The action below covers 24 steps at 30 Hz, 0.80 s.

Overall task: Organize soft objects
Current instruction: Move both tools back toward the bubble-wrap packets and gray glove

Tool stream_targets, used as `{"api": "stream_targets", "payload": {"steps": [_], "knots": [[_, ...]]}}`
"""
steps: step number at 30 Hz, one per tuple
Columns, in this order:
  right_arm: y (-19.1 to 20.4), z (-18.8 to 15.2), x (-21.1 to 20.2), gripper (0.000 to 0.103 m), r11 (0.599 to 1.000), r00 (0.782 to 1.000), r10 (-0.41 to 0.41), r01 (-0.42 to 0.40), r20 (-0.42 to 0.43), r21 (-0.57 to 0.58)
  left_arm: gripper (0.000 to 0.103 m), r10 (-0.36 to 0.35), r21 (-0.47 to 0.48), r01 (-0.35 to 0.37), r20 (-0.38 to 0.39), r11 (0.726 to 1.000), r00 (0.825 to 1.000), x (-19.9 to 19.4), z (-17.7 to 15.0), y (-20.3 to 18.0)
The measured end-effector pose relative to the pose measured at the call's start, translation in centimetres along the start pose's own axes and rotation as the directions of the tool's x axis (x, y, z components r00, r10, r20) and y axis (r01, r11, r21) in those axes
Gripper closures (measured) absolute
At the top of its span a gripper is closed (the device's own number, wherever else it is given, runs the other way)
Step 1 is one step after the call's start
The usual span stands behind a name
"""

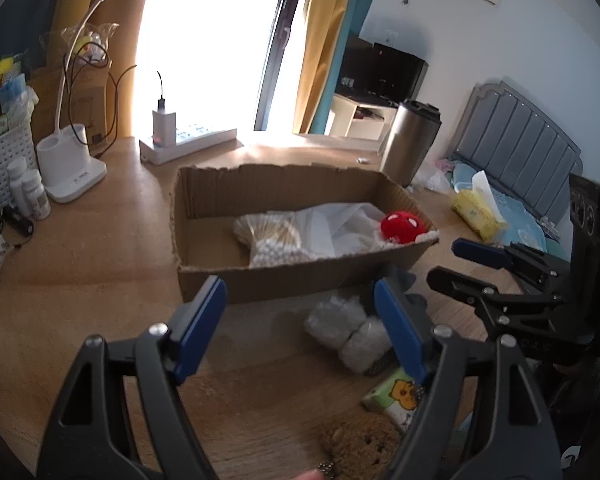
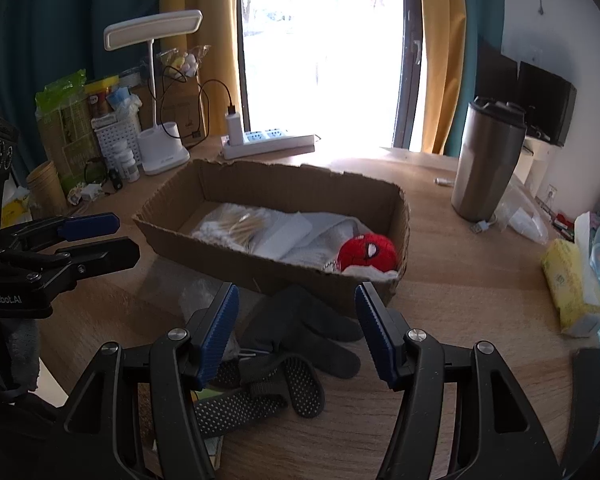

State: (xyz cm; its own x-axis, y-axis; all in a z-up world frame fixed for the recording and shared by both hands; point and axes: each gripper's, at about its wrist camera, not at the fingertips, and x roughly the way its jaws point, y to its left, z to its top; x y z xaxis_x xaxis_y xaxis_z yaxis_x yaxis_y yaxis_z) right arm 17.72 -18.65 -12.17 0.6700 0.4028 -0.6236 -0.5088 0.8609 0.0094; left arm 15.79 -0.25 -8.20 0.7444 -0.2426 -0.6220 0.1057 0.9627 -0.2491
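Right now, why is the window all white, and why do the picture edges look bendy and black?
In both wrist views daylight overexposes the window, washing out the table by it; the fisheye lens curves straight lines and leaves black corners; in the left view the nearest things, like the brown toy, blur.

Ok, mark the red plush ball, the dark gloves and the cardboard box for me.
red plush ball (image 2: 366, 251), right wrist view, on its red face.
dark gloves (image 2: 300, 320), right wrist view, on the upper glove's palm.
cardboard box (image 1: 284, 283), left wrist view, on its near outer wall.
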Motion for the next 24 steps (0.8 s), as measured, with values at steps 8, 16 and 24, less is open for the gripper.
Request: {"api": "stream_targets", "payload": {"steps": [8,16,24], "knots": [[-0.3,-1.3,2.0,0.039,1.000,0.999,0.025,-0.025,-0.048,0.012,0.024,0.007,-0.021,-0.008,-0.027,1.000,1.000,1.0,-1.4,0.2],[0.0,-2.0,3.9,0.039,0.999,0.995,0.051,-0.050,-0.087,0.019,0.020,0.015,-0.041,-0.017,-0.058,0.999,0.998,1.9,-2.2,0.7],[0.4,-2.8,5.6,0.039,0.997,0.987,0.079,-0.078,-0.141,0.012,0.019,0.012,-0.032,-0.014,-0.080,0.999,0.997,2.7,-2.3,0.3]]}}
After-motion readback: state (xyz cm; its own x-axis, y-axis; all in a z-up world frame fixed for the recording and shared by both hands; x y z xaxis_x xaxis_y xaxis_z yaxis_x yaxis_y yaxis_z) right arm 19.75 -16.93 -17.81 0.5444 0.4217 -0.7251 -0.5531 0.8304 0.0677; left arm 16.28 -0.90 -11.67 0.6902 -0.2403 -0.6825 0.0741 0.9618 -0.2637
